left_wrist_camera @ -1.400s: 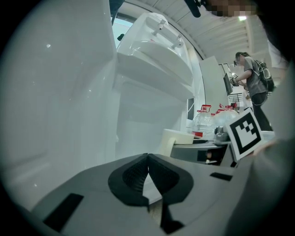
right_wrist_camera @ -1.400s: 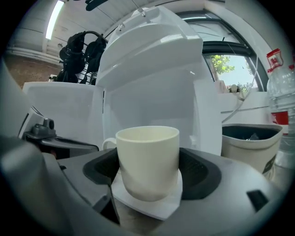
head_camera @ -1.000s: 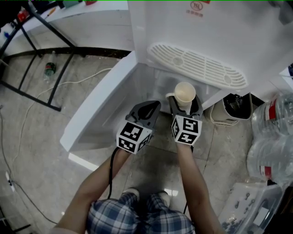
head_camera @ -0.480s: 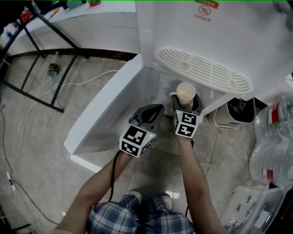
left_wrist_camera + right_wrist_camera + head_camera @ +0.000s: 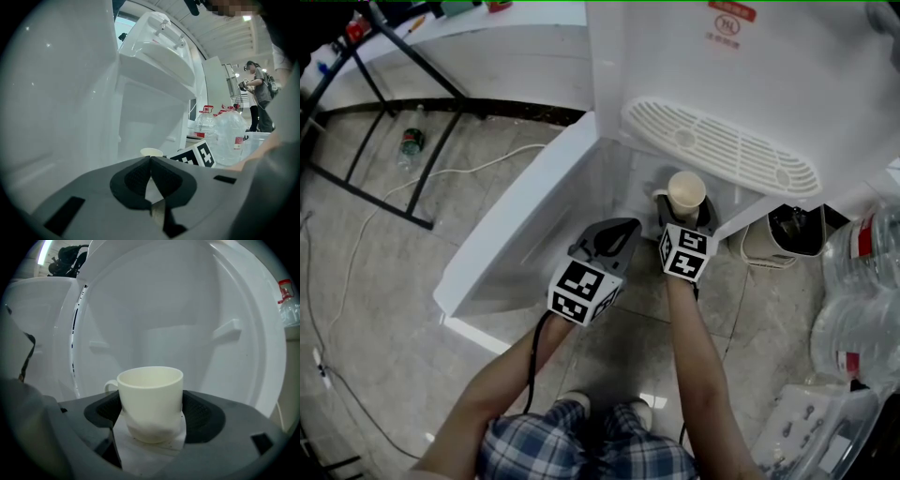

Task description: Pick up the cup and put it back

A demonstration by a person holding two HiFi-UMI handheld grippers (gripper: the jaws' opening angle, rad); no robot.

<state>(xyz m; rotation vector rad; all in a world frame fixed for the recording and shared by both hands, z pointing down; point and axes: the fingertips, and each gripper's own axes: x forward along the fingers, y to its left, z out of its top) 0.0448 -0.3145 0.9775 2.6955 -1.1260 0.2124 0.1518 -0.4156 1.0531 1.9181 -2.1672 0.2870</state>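
Tiled floor, white dispenser [image 5: 722,84], lower compartment open. Right gripper [image 5: 685,221] clamps cup [image 5: 150,397] at compartment mouth. Left gripper [image 5: 150,164] closed, empty. Grasp made; lifted or resting unclear. Set-down and release likely left.

cup [image 5: 686,190] and right tongs [image 5: 686,214] eased forward, seemingly a little deeper under the dispenser grille [image 5: 722,150]

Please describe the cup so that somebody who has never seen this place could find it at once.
Find the tall white dispenser and its slotted grille. Just below the grille, in the open white compartment, the right tongs grip the cup. It is the only cream mug with a side handle; the nearby bottles are clear plastic.
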